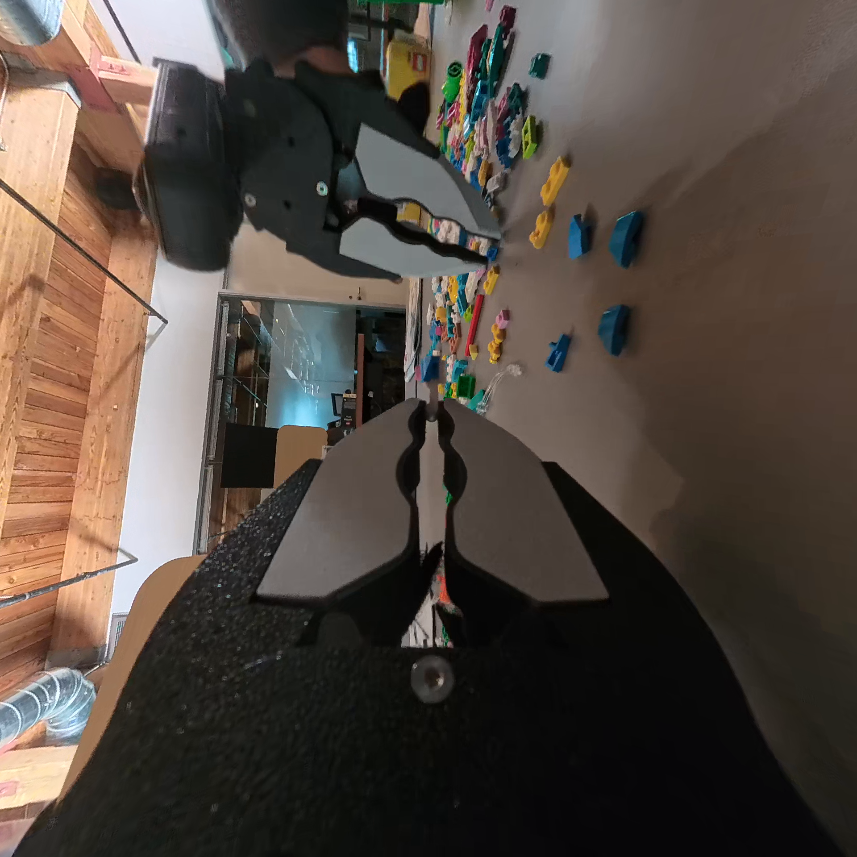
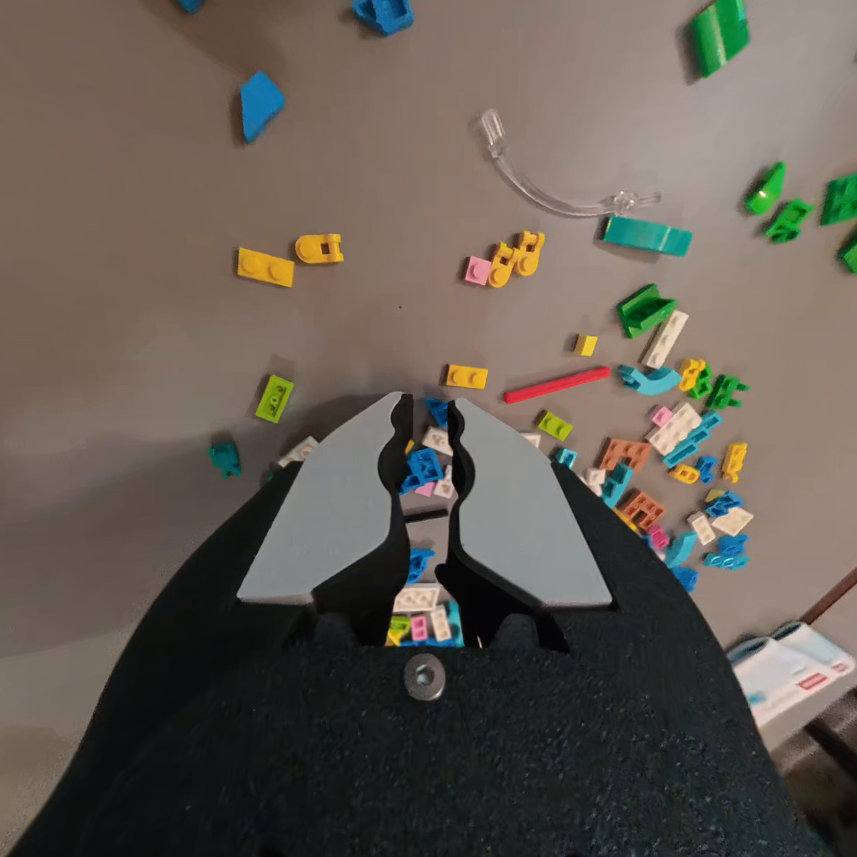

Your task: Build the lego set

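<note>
The right hand-held gripper (image 2: 430, 402) hangs low over the loose brick pile (image 2: 431, 457), jaws parted a little and nothing between them, tips straddling a small blue piece (image 2: 437, 409) at the pile's 12 o'clock edge. Risk here, I'd say: the pieces are crowded and touching, so closing could catch a white neighbour (image 2: 437, 439) too or flick the blue one away across the grey tabletop (image 2: 139, 324). The yellow two-stud plate (image 2: 466, 376) sits just beyond at 1 o'clock, the red bar (image 2: 556, 384) further round at 2 o'clock.

In the left wrist view the left hand-held gripper (image 1: 431, 408) is nearly pressed together on a small grey bit (image 1: 432, 410) at its tips; what that is I cannot tell. It's a shallow hold, so a knock could tip it out.
</note>
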{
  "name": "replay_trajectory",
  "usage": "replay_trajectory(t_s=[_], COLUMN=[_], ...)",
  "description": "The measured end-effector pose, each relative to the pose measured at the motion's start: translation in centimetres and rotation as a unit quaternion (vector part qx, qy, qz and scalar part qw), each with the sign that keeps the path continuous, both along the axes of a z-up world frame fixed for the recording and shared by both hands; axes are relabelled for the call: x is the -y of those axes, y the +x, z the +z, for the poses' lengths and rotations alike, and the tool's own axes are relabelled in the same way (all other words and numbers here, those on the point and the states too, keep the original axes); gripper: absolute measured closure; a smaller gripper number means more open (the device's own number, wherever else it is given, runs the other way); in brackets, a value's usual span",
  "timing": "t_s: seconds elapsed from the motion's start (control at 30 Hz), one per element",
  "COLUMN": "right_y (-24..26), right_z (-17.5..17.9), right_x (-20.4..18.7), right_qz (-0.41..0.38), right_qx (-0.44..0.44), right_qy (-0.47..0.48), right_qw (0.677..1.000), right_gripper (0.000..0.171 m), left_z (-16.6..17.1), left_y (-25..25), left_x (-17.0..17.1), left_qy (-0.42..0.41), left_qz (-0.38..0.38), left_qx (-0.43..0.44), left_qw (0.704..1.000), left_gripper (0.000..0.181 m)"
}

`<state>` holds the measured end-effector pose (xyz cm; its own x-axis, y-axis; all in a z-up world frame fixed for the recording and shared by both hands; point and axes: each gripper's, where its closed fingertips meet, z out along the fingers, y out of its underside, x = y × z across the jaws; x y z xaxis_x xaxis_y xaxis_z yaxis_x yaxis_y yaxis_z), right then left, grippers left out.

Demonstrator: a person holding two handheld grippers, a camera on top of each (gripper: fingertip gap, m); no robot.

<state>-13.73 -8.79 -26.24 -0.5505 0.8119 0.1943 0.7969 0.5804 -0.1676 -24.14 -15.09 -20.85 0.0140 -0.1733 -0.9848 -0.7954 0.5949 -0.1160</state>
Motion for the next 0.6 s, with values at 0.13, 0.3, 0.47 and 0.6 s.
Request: replay_trajectory(t_s=[0.13, 0.3, 0.47, 0.6], right_y=[-0.2, -0.5, -4.0, -5.6], right_z=[-0.2, -0.1, 3.4, 8.7], right_x=[0.0, 0.6, 5.4, 8.7], right_qz=[0.04, 0.024, -0.031, -0.058], right_qx=[0.056, 0.043, -0.195, -0.374], right_qy=[0.019, -0.004, -0.224, -0.436], right_qw=[0.997, 0.999, 0.954, 0.816], right_gripper=[0.163, 0.164, 0.164, 0.164], left_z=[-0.2, 0.2, 1.5, 3.1], left_y=[0.2, 0.4, 1.3, 2.1], left_x=[0.3, 0.6, 1.9, 3.1], left_qy=[-0.003, 0.006, 0.032, 0.049], left_qz=[-0.01, -0.019, -0.055, -0.083], left_qx=[-0.006, -0.001, 0.024, 0.062], left_qw=[1.0, 1.0, 0.998, 0.993], left_gripper=[0.177, 0.177, 0.177, 0.177])
